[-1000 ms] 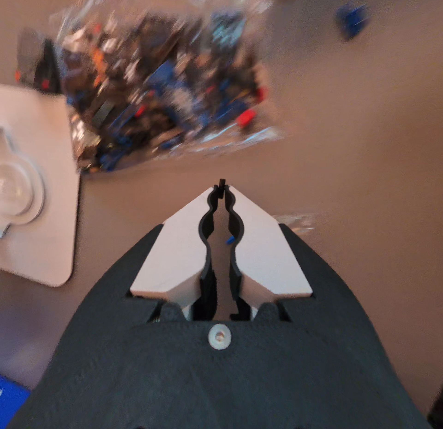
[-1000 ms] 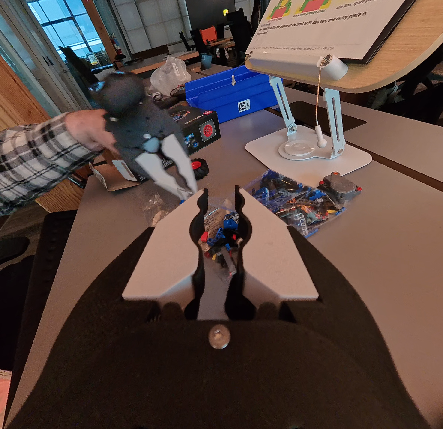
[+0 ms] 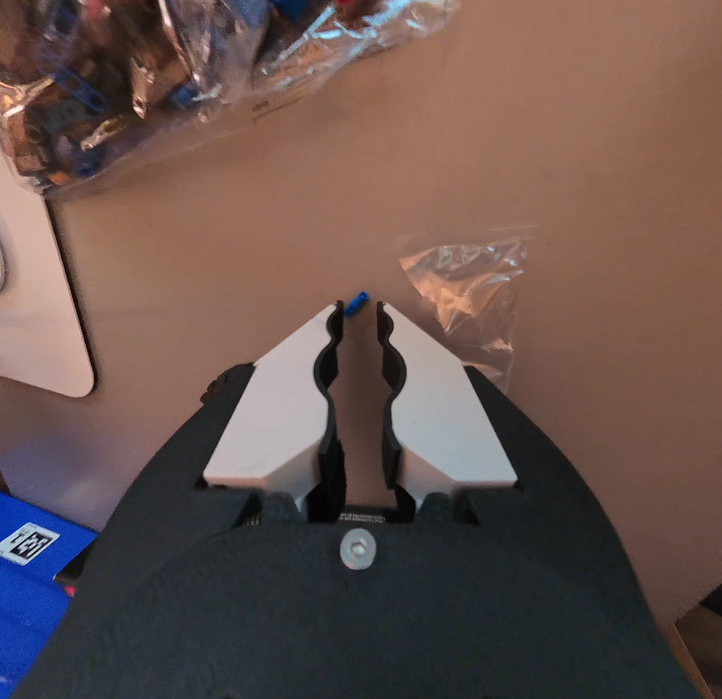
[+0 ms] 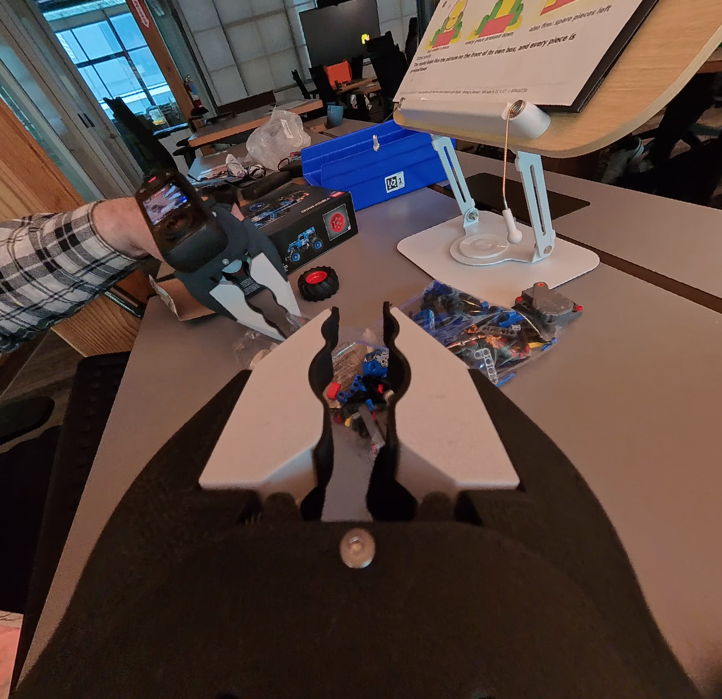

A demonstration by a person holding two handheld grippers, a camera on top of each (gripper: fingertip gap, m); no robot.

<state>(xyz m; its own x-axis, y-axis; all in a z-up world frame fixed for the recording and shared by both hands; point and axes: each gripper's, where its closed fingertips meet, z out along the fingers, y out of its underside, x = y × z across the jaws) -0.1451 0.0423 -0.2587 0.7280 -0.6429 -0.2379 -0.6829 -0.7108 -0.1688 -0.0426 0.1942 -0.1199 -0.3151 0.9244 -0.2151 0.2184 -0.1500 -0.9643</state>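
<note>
My left gripper [image 3: 358, 308] is open and low over the brown table. A small blue pin [image 3: 355, 304] lies on the table at its left fingertip. An empty clear bag [image 3: 465, 290] lies just right of the tips. In the right wrist view the left gripper [image 4: 291, 329] is held by a hand in a plaid sleeve, its tips down by crumpled clear plastic [image 4: 250, 342]. My right gripper [image 4: 360, 309] is open. A small clear bag of blue, red and black parts [image 4: 359, 391] lies between its fingers; I cannot tell whether they touch it.
A large bag of parts [image 4: 480, 329] [image 3: 156, 55] lies beside a grey motor block [image 4: 551, 303] and a white stand base [image 4: 496, 247] [image 3: 39, 290]. A black tyre with red hub [image 4: 318, 283], a black box [image 4: 301, 223] and a blue bin [image 4: 375, 165] stand behind. My hands' fingertips stand some 25 cm from each other. My right gripper's tips are some 20 cm from the grey motor block [image 4: 551, 303].
My left gripper was shut and is now open. It has come down closer to the table, so the blue pin now lies at its tips. The right gripper has hardly moved.
</note>
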